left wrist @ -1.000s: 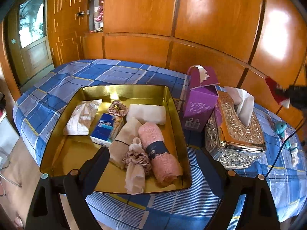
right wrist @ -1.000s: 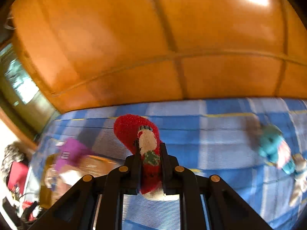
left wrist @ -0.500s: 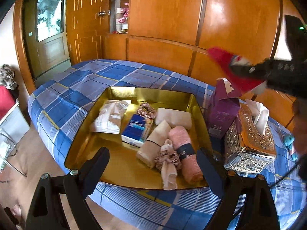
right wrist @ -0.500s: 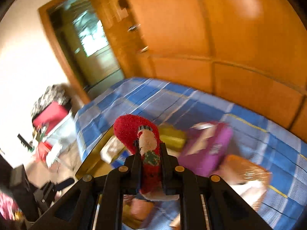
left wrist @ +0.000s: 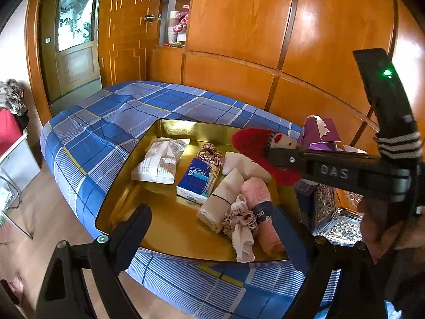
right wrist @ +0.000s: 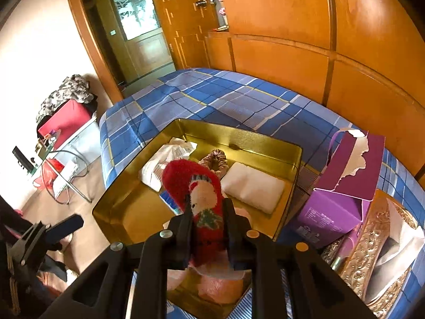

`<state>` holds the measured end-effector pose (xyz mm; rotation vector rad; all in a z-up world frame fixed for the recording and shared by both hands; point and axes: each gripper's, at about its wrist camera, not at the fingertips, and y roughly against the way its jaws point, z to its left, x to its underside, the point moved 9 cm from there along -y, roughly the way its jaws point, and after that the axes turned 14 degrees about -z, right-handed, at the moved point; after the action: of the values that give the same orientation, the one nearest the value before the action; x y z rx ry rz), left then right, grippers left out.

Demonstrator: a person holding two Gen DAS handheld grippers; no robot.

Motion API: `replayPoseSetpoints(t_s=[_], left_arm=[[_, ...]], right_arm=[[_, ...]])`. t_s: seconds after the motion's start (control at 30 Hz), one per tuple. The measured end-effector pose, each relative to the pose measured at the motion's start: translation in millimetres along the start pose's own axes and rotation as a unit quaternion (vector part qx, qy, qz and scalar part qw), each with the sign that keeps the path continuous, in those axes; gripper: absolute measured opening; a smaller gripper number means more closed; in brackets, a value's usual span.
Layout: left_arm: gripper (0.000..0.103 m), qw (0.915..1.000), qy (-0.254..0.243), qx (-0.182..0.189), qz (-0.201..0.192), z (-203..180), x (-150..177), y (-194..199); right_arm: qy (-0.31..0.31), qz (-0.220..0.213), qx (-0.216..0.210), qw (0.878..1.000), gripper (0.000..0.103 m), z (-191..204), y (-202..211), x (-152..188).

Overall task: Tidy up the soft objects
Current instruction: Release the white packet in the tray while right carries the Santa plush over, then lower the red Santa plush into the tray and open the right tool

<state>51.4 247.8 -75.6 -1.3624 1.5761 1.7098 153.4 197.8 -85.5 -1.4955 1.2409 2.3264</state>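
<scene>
One gold tray (left wrist: 124, 199) on the bed (left wrist: 111, 122) holds seven soft items, while the right claw (right wrist: 208, 210) grips one red Santa sock (right wrist: 196, 186) above it and the left claw (left wrist: 212, 223) gapes wide, empty.

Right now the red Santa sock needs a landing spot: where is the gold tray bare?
The gold metal tray has bare floor along its near-left side, between the white plastic packet and the near rim. The right half is crowded: blue tissue pack, beige roll, pink rolled towel.
</scene>
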Motion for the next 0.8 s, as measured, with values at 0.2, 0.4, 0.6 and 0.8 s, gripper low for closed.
replayPoseSetpoints(t_s=[0.2,0.4,0.6,0.8], left_arm=[[0.092,1.0,0.003,0.001,-0.002,-0.2,-0.5,0.0],[0.092,1.0,0.003,0.001,-0.001,0.3,-0.4,0.4],[0.092,1.0,0.005,0.003,0.001,-0.1,0.3,0.0],[0.092,0.9999,0.01,-0.001,0.003,1.9,1.1,-1.3]], right_arm=[[-0.009,-0.011,0.008,1.0,0.019,-1.3,0.1,-3.2],[-0.016,-0.015,0.013,1.0,0.019,-2.5,2.4,-3.3],[-0.012,-0.005,0.023,1.0,0.019,-4.6,-1.9,6.8],[0.019,0.021,0.038,0.999,0.019,-2.1,-14.1,28.8]])
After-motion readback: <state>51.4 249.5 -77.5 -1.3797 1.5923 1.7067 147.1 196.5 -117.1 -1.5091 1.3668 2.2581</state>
